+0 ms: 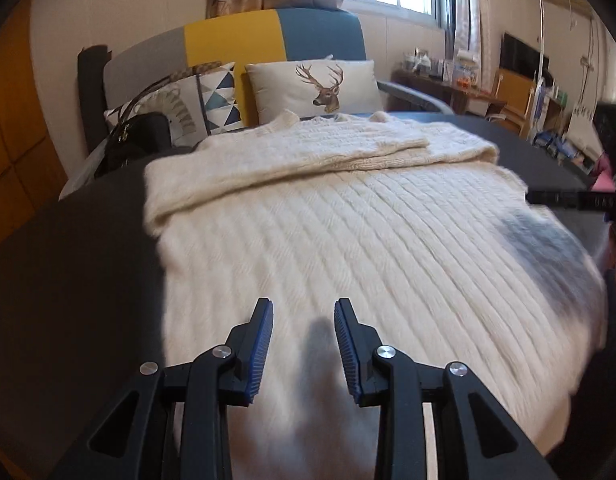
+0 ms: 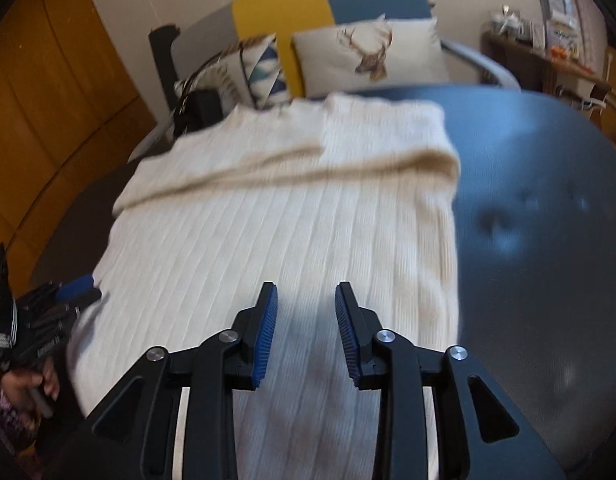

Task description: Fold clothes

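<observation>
**Cream sweater lies half-folded as both grippers hover with jaws apart**

A cream knitted sweater (image 1: 348,240) lies spread across a dark round table (image 1: 68,260), its far part doubled back over the body in a thick fold (image 1: 308,156). The left gripper (image 1: 304,312) hangs just above the near hem, jaws parted and holding nothing (its shadow falls on the knit between the blue pads). The right gripper (image 2: 306,300) is likewise spread and empty, poised over the sweater's near right portion, close to the cloth edge that borders bare tabletop. In the right wrist view the left gripper and the hand (image 2: 28,388) holding it appear at the lower left, beside the sweater's edge. Beyond the table stands a sofa (image 1: 236,40) in grey, yellow and blue, with a deer-print cushion (image 1: 312,86), a triangle-patterned cushion (image 1: 218,98) and a black handbag (image 1: 136,140).
</observation>
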### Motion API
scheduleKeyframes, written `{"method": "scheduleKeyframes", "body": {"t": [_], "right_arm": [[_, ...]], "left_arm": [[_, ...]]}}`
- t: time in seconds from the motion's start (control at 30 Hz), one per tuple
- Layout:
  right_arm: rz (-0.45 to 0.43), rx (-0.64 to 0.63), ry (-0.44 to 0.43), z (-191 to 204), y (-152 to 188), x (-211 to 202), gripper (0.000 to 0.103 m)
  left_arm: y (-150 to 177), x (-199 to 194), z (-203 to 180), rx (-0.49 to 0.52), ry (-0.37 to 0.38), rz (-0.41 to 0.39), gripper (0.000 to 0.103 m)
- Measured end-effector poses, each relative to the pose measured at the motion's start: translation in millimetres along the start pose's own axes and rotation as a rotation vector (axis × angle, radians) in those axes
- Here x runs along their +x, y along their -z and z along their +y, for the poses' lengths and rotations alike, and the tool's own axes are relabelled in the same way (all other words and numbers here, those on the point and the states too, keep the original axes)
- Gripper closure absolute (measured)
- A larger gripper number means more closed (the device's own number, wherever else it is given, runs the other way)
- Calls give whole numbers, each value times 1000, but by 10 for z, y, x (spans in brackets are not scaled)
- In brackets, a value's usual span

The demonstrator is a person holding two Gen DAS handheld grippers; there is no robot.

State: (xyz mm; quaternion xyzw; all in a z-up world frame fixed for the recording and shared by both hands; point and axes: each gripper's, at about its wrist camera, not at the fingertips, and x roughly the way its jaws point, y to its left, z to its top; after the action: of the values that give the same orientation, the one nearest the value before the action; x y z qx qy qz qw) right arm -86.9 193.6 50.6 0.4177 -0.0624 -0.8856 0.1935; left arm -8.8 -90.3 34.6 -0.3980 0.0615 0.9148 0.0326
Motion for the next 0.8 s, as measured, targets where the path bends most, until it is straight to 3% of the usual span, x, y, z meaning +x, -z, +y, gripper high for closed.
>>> {"method": "scheduleKeyframes", "body": {"t": [0.07, 0.13, 0.23, 0.3, 0.47, 0.57, 0.73, 0.8], "right_arm": [[-23, -13, 39, -35, -123, 149, 73], [-30, -16, 86, -107, -194, 290, 73], [-19, 98, 86, -441, -178, 362, 73], [-11, 176, 85, -668, -164, 407, 90], [-39, 331, 87, -1090, -37, 232, 103], [-33, 320, 27, -1043, -161, 249, 96], [-23, 295, -75, -952, -378, 282, 96], [50, 273, -55, -946, -418, 481, 96]], "left_arm": [[-60, 214, -43, 2, -35, 32, 71], [-58, 268, -19, -31, -38, 13, 70], [-9, 266, 7, -57, -38, -24, 70], [38, 243, 7, -62, -37, -39, 70], [66, 250, 52, -96, -7, -45, 69], [76, 245, 46, -103, -2, -50, 69], [95, 235, 29, -102, -6, -55, 69], [102, 231, 38, -106, -1, -55, 69]]}}
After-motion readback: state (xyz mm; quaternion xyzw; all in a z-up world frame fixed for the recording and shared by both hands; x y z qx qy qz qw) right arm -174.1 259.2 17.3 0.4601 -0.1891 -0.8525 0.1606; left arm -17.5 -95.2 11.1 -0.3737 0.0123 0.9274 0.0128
